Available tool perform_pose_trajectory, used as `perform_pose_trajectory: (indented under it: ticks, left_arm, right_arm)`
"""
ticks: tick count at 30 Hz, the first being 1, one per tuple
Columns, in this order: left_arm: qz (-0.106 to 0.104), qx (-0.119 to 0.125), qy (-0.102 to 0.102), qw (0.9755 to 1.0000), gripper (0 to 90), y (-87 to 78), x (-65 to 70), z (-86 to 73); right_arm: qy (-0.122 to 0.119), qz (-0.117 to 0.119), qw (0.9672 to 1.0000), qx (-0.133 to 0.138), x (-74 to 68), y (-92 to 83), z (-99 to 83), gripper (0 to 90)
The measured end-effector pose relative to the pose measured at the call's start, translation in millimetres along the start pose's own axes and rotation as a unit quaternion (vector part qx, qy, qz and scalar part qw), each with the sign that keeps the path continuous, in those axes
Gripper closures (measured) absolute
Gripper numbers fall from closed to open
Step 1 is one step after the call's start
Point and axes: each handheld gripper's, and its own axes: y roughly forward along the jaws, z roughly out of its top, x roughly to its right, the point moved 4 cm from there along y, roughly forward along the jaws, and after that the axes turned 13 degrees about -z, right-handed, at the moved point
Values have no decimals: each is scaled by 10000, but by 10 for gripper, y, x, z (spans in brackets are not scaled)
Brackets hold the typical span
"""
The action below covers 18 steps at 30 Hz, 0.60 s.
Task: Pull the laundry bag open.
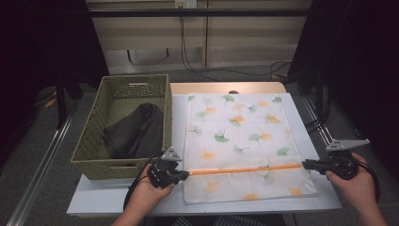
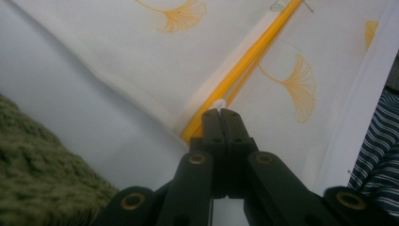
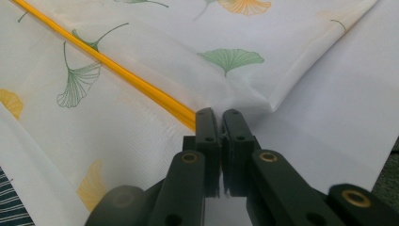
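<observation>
One pillowcase (image 1: pixel 244 141), ginkgo print, flat on bench (image 1: pixel 94 200), its orange zipper (image 1: pixel 244 169) stretched between two tools. Left tool (image 1: pixel 184 174) clenched on the white zipper pull (image 2: pixel 219 102); right tool (image 1: pixel 307 164) clenched on the zipper's far end. High view adds one wicker basket (image 1: pixel 94 136) beside left tool, holding one dark cloth (image 1: pixel 136 132).

Two black hand-held grippers, left gripper (image 1: pixel 184 173) and right gripper (image 1: pixel 306 164), grey three-cornered plates on top, brass-coloured pivot rivets, black trailing cables, navy white-striped garment (image 2: pixel 376 160).

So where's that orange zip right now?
In the high view the orange zip runs across the near end of the leaf-print cover, between the left gripper and right gripper.
</observation>
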Motion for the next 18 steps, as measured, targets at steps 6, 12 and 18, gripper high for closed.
perform_pose_trajectory:
  ticks: [6,12,18]
  left_arm:
    - [51,-29,-77,10000,900,-49,-45,-83]
    - [48,21,-147,9999,900,-64,-69,-109]
    - [80,-19,-226,9997,900,-63,-101,-131]
  right_arm:
    - [24,9,10000,-32,4,27,-21,870]
    - [80,57,9999,-111,4,48,-34,870]
    - [91,48,9998,-140,22,91,-60,870]
